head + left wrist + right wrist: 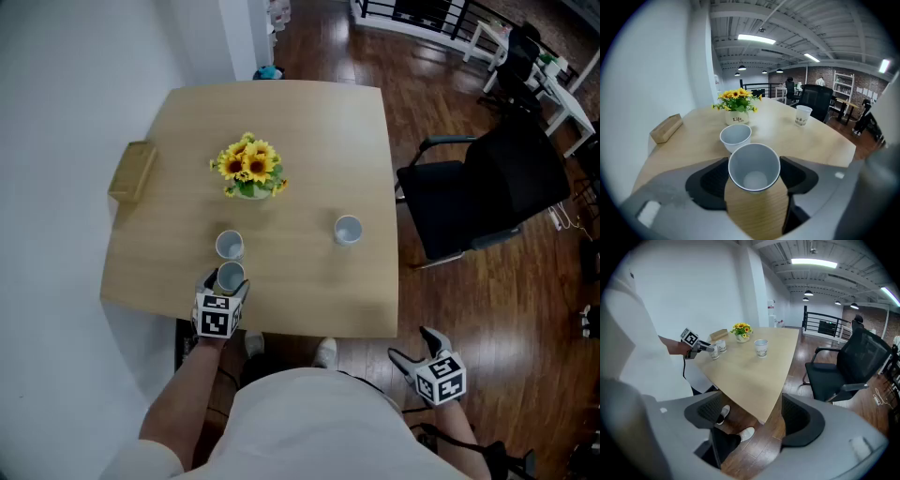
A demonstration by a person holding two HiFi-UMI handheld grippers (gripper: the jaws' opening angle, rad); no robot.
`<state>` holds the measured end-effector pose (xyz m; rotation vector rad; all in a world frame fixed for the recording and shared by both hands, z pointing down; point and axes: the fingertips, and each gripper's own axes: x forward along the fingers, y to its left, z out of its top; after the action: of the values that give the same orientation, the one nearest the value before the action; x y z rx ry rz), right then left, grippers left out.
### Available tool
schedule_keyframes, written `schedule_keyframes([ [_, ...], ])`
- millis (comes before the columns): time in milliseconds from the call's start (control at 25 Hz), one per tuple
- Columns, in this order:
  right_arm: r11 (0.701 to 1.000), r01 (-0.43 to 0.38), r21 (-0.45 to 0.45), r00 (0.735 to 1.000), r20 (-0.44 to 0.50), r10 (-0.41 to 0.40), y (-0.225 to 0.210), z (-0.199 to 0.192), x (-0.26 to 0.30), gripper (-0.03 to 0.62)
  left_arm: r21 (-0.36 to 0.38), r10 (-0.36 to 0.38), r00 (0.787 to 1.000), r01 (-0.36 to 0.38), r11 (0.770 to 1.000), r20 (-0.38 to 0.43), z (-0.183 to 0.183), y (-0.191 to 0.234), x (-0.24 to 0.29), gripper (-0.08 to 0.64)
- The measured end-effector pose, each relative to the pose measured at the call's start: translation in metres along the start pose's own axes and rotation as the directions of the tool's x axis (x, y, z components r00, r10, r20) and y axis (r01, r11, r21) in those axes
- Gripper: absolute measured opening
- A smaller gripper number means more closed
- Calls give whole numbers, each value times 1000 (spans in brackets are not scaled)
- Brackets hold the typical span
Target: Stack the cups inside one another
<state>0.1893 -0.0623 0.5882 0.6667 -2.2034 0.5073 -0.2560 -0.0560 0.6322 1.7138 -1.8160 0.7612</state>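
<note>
**Head view.** A pale wooden table (309, 122) carries three white cups. The left gripper (230, 281) reaches over the near edge, left of centre, its jaws clamped on the held cup (230, 277), which stands mouth up. The second cup (230, 246) sits just beyond it, close but apart. The third cup (348, 230) stands well to the right. A sunflower pot (251, 171) occupies the table's middle, and a wooden block (134, 171) lies at the left edge. The right gripper (412, 345) hangs off the table, over the wooden floor (506, 319) at the near right. An office chair (487, 192) stands to the table's right.

**Left gripper view.** Both dark pads press against opposite sides of the held cup (754, 167); its inside is bare. The second cup (736, 137) is just past it, then the sunflower pot (736, 107). The third cup (803, 115) is far right, the wooden block (666, 128) far left.

**Right gripper view.** The jaws stand wide apart with nothing between them. In the gap show the table's near corner, floor boards and the person's shoes (747, 433).
</note>
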Motion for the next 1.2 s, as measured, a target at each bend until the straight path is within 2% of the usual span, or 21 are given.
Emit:
schedule_keyframes([
  [120,1000,1,4,1000,6,-1,-9,1,1,396,-3,-36,999,36,999,14,18,-23,-14,360],
  [240,1000,-4,19,1000,24,4,-17,4,1,396,16,-94,994,93,996,58,52,-55,-32,360],
  [480,999,12,47,999,43,-14,-34,-7,-10,396,145,-238,960,217,965,145,142,-125,-24,360],
  [720,988,54,148,995,70,-65,-57,-29,-34,396,256,-319,932,271,928,171,209,-188,8,359],
  [960,966,112,233,986,92,-137,-70,-55,-57,394,310,-349,926,293,904,145,233,-222,47,360],
  [1200,944,154,293,979,85,-186,-77,-77,-76,394,306,-340,932,291,907,122,234,-232,81,360],
])
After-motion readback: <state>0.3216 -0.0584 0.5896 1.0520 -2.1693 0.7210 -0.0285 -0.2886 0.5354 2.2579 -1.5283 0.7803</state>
